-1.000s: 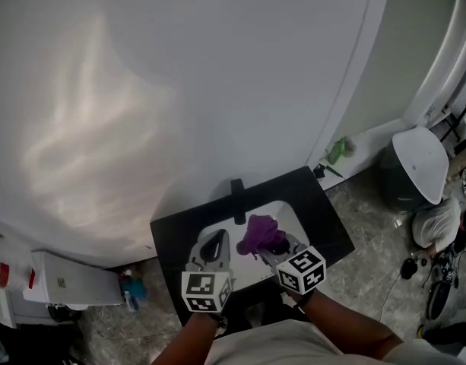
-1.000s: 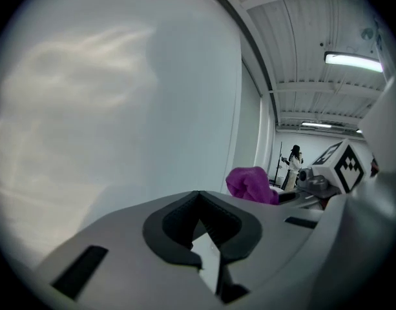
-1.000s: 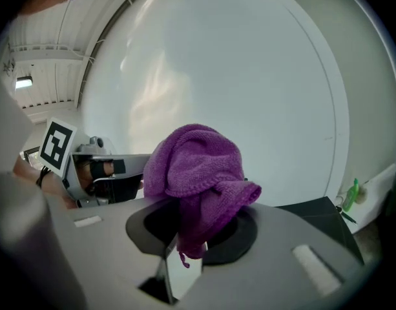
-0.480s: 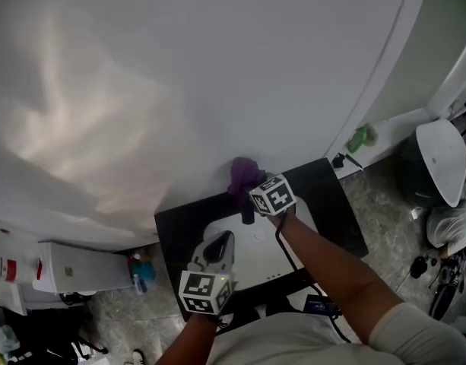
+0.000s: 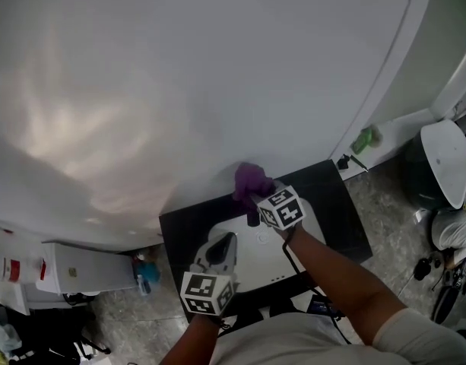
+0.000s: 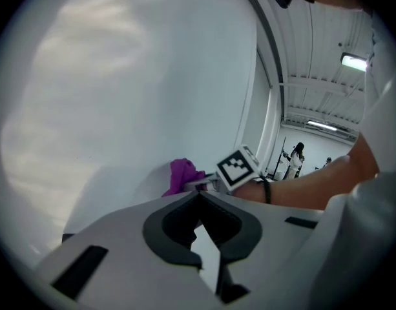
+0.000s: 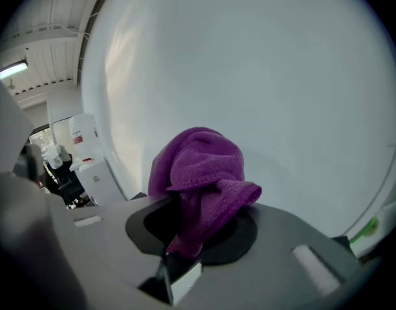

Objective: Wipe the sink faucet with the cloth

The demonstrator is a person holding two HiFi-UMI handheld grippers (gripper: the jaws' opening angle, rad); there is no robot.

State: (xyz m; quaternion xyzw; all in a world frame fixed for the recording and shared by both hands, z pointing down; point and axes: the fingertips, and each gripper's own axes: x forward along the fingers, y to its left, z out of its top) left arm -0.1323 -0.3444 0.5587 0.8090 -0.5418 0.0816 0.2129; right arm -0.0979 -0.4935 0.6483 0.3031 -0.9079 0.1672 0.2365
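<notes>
The right tongs (image 5: 258,198) are clamped on a purple cloth (image 5: 252,179). In the right gripper view the cloth (image 7: 199,172) bunches up out of the tongs (image 7: 192,230), a rounded fold on top and a flap hanging toward 4 o'clock. Behind it is only the plain white wall (image 7: 269,89).

In the head view the cloth sits at the back edge of the black bench (image 5: 183,230), close against the wall (image 5: 179,90). It covers the upper end of the dark faucet (image 5: 252,218), whose lower part shows just below it, at 6 o'clock from the cloth. Whether cloth and faucet actually touch cannot be told. The white sink (image 5: 252,263) is set into the bench in front of the faucet.

The left tongs (image 5: 223,246) hang over the sink's left side, at about 7 o'clock from the cloth and apart from it. In the left gripper view the tongs (image 6: 199,197) are pressed together at the tips with nothing between them. Past them, toward 12 o'clock, the cloth (image 6: 182,173) shows beside the right gripper's marker cube (image 6: 239,167).

A white bin (image 5: 439,164) stands on the floor at 3 o'clock from the bench, well apart from it.
</notes>
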